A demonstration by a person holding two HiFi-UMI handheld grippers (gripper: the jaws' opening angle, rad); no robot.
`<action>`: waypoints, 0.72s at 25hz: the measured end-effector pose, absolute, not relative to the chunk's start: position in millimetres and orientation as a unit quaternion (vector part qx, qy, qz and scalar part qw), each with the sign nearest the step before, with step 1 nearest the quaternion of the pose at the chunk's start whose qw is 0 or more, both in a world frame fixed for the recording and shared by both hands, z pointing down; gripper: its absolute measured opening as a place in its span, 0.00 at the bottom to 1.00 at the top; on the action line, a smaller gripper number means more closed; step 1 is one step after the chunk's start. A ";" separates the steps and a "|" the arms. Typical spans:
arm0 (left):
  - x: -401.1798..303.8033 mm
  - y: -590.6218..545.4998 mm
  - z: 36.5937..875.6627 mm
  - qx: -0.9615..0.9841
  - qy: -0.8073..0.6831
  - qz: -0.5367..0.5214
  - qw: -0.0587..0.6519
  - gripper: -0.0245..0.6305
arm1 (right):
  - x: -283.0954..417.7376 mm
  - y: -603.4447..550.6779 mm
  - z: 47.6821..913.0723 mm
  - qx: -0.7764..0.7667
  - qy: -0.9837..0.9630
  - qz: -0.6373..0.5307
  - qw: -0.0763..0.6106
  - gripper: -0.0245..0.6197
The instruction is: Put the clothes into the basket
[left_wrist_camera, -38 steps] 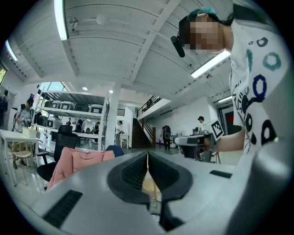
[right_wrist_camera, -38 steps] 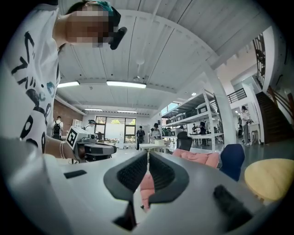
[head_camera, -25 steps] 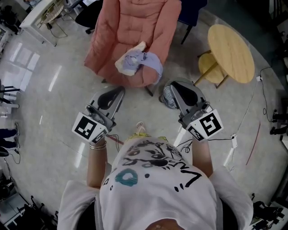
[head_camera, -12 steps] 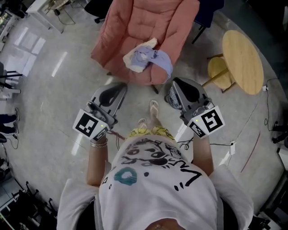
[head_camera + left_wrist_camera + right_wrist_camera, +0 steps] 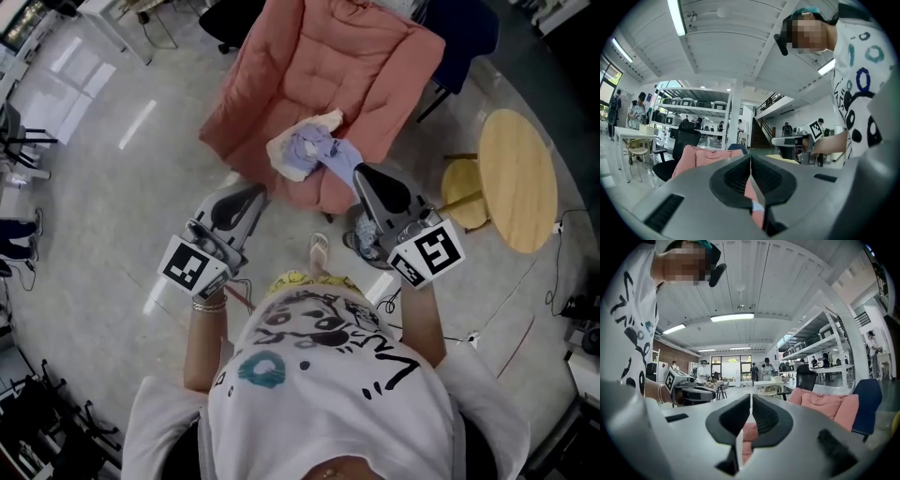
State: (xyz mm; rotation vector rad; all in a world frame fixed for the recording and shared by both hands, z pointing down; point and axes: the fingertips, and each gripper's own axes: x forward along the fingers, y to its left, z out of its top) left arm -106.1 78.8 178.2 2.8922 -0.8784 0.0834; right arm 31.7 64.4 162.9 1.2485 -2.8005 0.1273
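Lilac and cream crumpled clothes (image 5: 307, 150) sit at the front edge of the pink padded armchair (image 5: 366, 66): soft, light, floppy. I'd pinch a raised fold. Left gripper (image 5: 255, 194) and right gripper (image 5: 361, 172) jaws are closed and empty.

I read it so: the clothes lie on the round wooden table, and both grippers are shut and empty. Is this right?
Not quite. The head view shows the clothes lying on the seat of the pink armchair, not on the round wooden table. The left gripper and the right gripper are shut and empty, as you say.
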 end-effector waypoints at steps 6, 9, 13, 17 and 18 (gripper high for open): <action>-100.2 35.6 178.8 0.943 -0.326 0.030 0.058 0.07 | 43.6 24.5 162.6 0.380 -0.923 0.043 0.039 0.09; -100.8 20.0 181.2 0.936 -0.345 0.028 0.062 0.06 | 46.2 11.0 166.7 0.368 -0.928 0.048 0.043 0.09; -101.2 4.5 186.5 0.931 -0.356 0.032 0.069 0.06 | 46.2 -5.0 174.6 0.361 -0.930 0.061 0.043 0.09; -103.1 -10.4 193.0 0.933 -0.350 0.039 0.075 0.06 | 43.3 -21.3 183.8 0.369 -0.926 0.072 0.043 0.09; -105.8 -14.6 195.2 0.934 -0.347 0.041 0.077 0.06 | 40.3 -25.5 186.3 0.371 -0.925 0.076 0.043 0.09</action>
